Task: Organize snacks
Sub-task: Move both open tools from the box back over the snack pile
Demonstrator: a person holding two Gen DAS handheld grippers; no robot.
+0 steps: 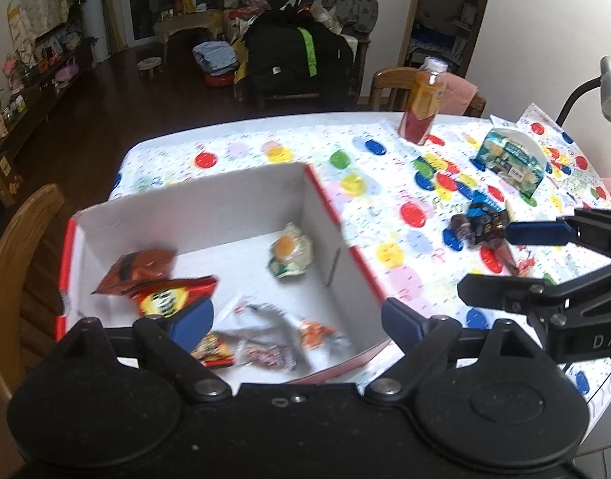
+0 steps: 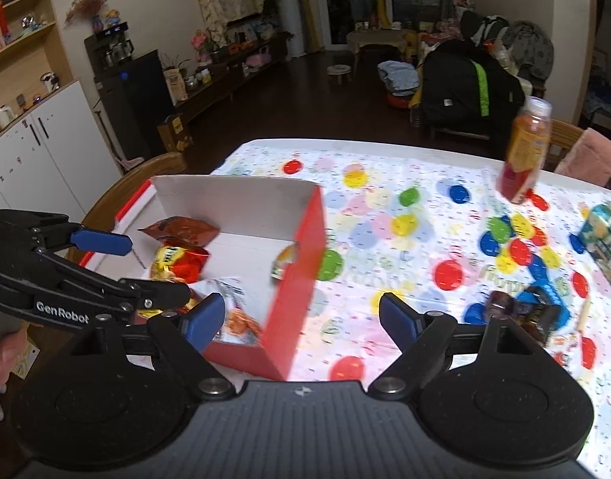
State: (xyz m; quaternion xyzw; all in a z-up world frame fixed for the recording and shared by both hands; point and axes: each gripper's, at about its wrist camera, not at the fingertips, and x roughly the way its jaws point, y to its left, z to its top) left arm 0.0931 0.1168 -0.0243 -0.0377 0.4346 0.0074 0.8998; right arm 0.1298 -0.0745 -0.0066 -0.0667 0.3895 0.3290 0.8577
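the box (image 1: 325, 203) sits on the table (image 1: 385, 147), white inside and red outside. some snacks are already in it: a red bag (image 1: 173, 297), a brown bag (image 1: 139, 269), a small pack with an orange circle (image 1: 290, 253) and a few little packs (image 1: 261, 349) near the front wall.

the left gripper (image 1: 295, 321) hangs over the front of the box. its jaws are wide apart and it holds nothing. the right gripper (image 2: 301, 317) is over the red side wall of the box and the table beside it. its jaws are wide too and nothing is between them.

snacks left outside the box: a pile of small dark packs (image 2: 523, 309) on the table, off to the right of the right gripper, and a green and blue bag (image 1: 509, 159) farther back. a juice bottle (image 1: 423, 101) stands near the far edge.

the next job looks like picking up the small dark packs, since they are closest to the right gripper. to do it well, swing the gripper right until one pack sits between the two blue pads. come down low, close on the middle of the pack, not the thin crinkly end, or it may slip out. take one pack at a time. lift it high enough to clear the red wall, then let go over a bare spot inside. keep the left gripper out of the way.
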